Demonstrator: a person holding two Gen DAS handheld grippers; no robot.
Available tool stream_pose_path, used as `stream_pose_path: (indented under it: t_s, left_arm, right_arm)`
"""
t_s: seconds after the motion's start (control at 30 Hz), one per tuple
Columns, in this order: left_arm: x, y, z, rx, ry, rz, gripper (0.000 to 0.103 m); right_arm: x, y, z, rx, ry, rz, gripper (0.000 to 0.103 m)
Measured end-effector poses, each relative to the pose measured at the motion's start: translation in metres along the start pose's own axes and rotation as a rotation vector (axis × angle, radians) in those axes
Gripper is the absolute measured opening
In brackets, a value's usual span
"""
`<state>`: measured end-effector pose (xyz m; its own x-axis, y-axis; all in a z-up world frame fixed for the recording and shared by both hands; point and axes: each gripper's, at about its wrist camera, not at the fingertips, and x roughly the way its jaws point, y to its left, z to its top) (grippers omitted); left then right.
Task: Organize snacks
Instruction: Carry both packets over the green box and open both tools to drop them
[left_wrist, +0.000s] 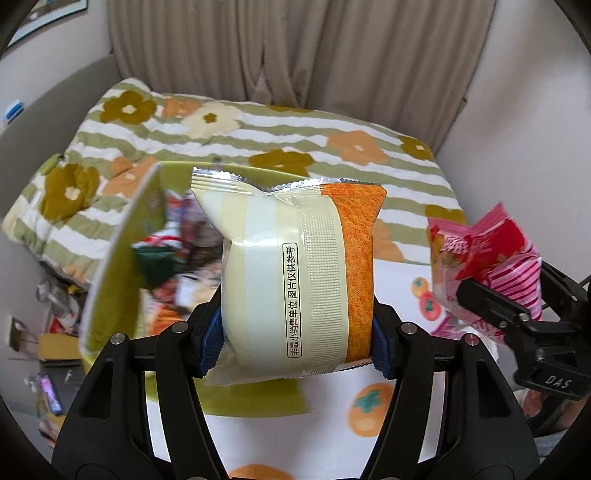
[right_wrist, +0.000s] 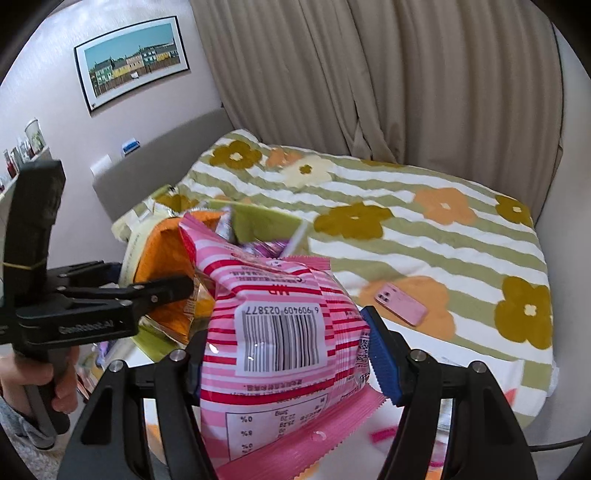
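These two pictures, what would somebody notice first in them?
Probably the cream and orange plastic snack packet, squeezed between the left gripper's blue fingers in front of a green box. Next, the pink and red striped snack bag with a barcode, held in the right gripper. Behind lies a pink phone on the flowered, green-striped quilt.

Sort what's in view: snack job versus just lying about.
Job: cream-and-orange packet in the left tongs; pink striped packet in the right tongs; green box of snacks.

Lying about: pink phone, flowered quilt, framed picture, curtains.
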<state>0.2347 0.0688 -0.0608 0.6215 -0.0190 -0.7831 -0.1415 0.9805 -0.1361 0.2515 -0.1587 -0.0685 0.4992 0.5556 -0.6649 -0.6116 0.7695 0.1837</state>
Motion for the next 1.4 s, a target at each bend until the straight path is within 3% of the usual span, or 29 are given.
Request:
stream_pose_path:
  t_s: [0.3, 0.47, 0.57, 0.63, 0.7, 0.9, 1.17, 1.4]
  left_arm:
    - [0.014, 0.098, 0.007, -0.012, 0.070, 0.036, 0.061]
    - [0.039, 0.130, 0.004, 0.037, 0.140, 0.028, 0.061]
    - [0.055, 0.137, 0.000, 0.087, 0.168, 0.004, 0.072]
    - [0.058, 0.138, -0.003, 0.129, 0.167, 0.006, 0.091]
    - [0.054, 0.141, -0.006, 0.149, 0.147, -0.011, 0.096]
    - [0.042, 0.160, -0.008, 0.101, 0.116, -0.098, 0.096]
    - [0.042, 0.176, -0.015, 0.055, 0.126, -0.058, 0.096]
    - [0.045, 0.192, -0.022, 0.005, 0.151, -0.065, 0.096]
  right_arm:
    - [0.041, 0.060, 0.022, 0.055, -0.009, 0.032, 0.064]
    - [0.063, 0.079, 0.026, 0.121, 0.005, 0.027, 0.064]
    - [0.075, 0.090, 0.023, 0.163, 0.019, 0.005, 0.064]
    - [0.080, 0.095, 0.022, 0.187, 0.035, -0.006, 0.064]
    - [0.084, 0.100, 0.020, 0.216, 0.047, -0.020, 0.064]
    - [0.092, 0.107, 0.011, 0.259, 0.079, -0.069, 0.064]
    - [0.116, 0.114, 0.008, 0.271, 0.130, -0.045, 0.064]
    - [0.134, 0.120, 0.000, 0.299, 0.178, -0.043, 0.066]
